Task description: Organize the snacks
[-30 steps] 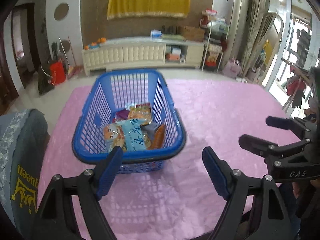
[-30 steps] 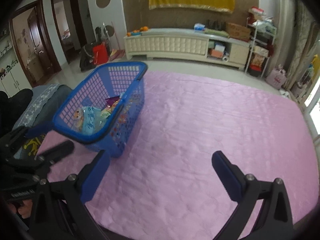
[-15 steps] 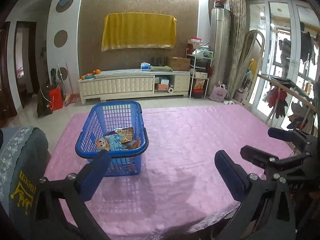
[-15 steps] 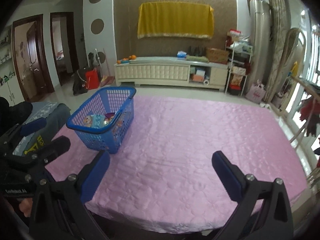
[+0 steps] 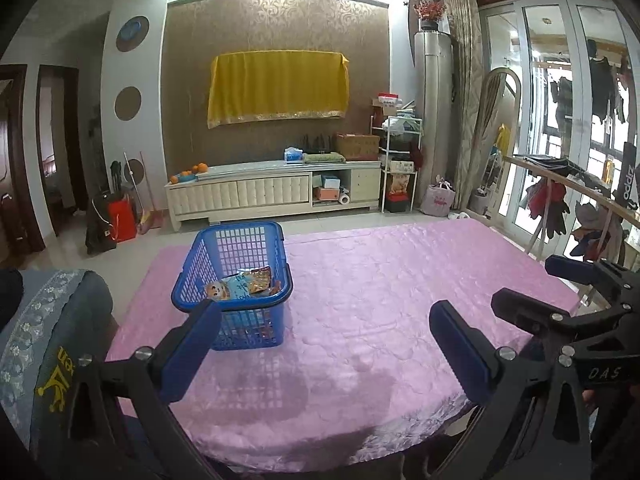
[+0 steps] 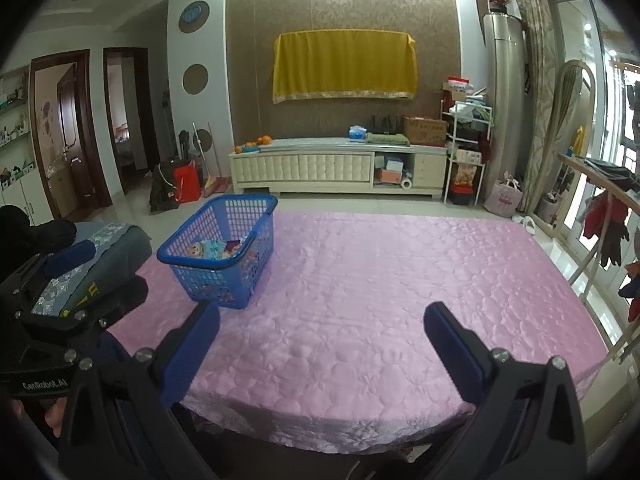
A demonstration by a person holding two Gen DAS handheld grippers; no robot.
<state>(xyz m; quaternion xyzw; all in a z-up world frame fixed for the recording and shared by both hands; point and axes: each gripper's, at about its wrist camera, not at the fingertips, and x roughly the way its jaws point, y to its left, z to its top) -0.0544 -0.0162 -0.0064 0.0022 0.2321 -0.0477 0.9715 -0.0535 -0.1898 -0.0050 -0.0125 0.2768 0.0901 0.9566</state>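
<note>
A blue plastic basket [image 5: 236, 280] [image 6: 224, 252] stands on the left part of the pink-covered table [image 5: 380, 300] [image 6: 380, 280]. Several snack packets [image 5: 240, 286] [image 6: 216, 248] lie inside it. My left gripper [image 5: 324, 320] is open and empty, held back over the table's near edge, well short of the basket. In the right wrist view my right gripper [image 6: 320, 320] is likewise open and empty above the near edge, with the basket ahead to its left. Each gripper shows in the other's view: the right gripper [image 5: 560, 292] on the right, the left gripper [image 6: 92, 272] on the left.
A grey-blue cushioned seat back [image 5: 44, 340] [image 6: 104, 248] stands at the table's left side. Behind the table are a white TV cabinet [image 5: 276, 192], a rack with boxes [image 5: 396, 160] and a clothes rail [image 5: 560, 184] on the right.
Both grippers have pulled back and risen away from the basket, which now looks smaller and farther off. The left jaws have spread wider. The basket and its packets stayed put.
</note>
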